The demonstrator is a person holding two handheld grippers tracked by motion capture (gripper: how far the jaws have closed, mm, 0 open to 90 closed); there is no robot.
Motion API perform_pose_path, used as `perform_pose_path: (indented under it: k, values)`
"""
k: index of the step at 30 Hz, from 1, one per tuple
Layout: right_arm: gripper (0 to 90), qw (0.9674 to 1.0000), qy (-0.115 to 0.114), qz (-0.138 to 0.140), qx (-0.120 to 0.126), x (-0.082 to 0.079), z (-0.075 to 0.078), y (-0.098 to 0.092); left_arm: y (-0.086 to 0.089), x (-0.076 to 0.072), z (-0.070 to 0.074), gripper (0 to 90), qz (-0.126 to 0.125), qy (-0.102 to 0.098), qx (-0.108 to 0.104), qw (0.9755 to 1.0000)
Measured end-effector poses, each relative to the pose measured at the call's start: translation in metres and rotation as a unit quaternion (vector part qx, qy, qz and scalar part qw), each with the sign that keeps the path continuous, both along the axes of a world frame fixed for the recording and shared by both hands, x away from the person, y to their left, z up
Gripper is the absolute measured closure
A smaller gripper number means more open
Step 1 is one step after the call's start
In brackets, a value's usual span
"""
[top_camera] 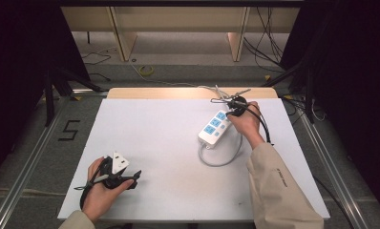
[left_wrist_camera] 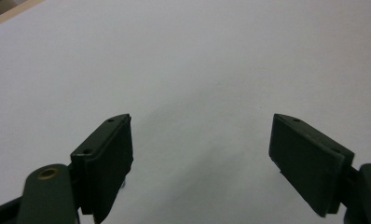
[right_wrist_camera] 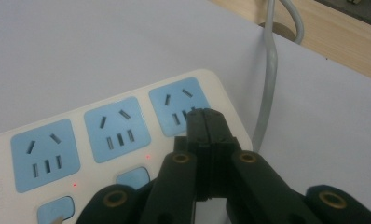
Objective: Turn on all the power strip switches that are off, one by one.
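A white power strip (top_camera: 214,128) with three blue sockets lies on the right half of the white sheet (top_camera: 169,143). My right gripper (top_camera: 229,113) is at its far end. In the right gripper view the jaws (right_wrist_camera: 207,115) are shut with nothing between them, their tips over the end socket of the power strip (right_wrist_camera: 104,140). Small red lights glow beside the blue switch buttons (right_wrist_camera: 133,177). My left gripper (top_camera: 134,179) rests at the near left, held in a hand. In the left gripper view it (left_wrist_camera: 202,122) stands open over bare sheet.
The strip's grey cable (top_camera: 221,160) loops on the sheet near the strip; another grey cable (right_wrist_camera: 270,84) runs off over the wooden far edge (top_camera: 178,92). Loose cables lie on the floor beyond, and a "5" mark (top_camera: 69,130) is on the floor at left.
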State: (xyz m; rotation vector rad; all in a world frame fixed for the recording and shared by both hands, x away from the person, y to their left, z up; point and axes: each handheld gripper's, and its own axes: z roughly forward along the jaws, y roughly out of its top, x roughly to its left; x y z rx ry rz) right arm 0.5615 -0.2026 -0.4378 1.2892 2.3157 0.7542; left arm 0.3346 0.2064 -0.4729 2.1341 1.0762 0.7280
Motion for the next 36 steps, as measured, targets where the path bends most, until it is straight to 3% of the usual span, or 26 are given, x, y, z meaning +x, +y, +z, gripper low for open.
perform_pose_path:
  k: [36]
  values:
    - [78.8, 0.9992, -0.017, 0.029, 0.023, -0.037, 0.016, -0.012, -0.001, 0.001, -0.001, 21.6, -0.001, 0.003, 0.004, 1.0]
